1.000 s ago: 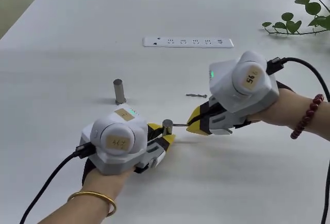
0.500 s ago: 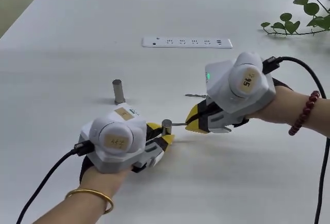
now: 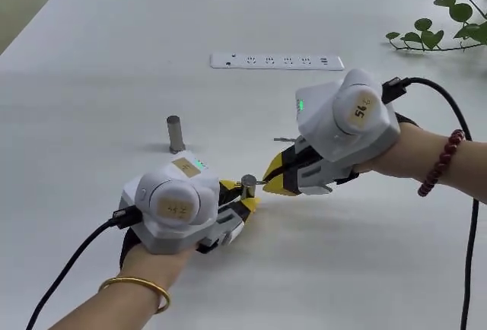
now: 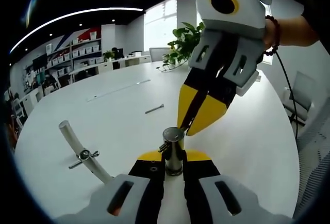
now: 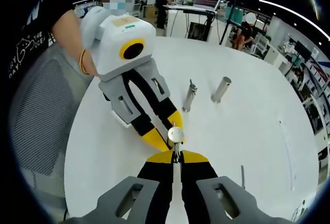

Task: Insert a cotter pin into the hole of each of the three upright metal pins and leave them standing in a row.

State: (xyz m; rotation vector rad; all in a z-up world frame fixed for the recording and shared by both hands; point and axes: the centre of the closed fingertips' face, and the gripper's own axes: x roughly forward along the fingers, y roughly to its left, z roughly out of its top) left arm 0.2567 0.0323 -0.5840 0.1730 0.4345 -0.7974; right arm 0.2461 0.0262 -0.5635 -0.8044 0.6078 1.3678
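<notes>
My left gripper (image 3: 242, 195) is shut on a short upright metal pin (image 3: 248, 185) near the table's front. In the left gripper view the metal pin (image 4: 174, 148) stands between the yellow-tipped jaws. My right gripper (image 3: 268, 182) comes in from the right, shut on a thin cotter pin (image 5: 177, 153) whose tip meets the metal pin's head (image 5: 175, 133). A second metal pin (image 5: 190, 95) with a cotter pin through it stands behind, and a plain third pin (image 3: 176, 133) stands further left. A loose cotter pin (image 3: 289, 141) lies on the table behind the right gripper.
A white power strip (image 3: 276, 61) lies across the far middle of the white table (image 3: 91, 79). A leafy plant (image 3: 445, 26) trails in at the back right. Black cables run from both grippers toward the table's near edge.
My right gripper has moved left with the cotter pin, closing the gap to the held metal pin. The left gripper and its pin have stayed put.
</notes>
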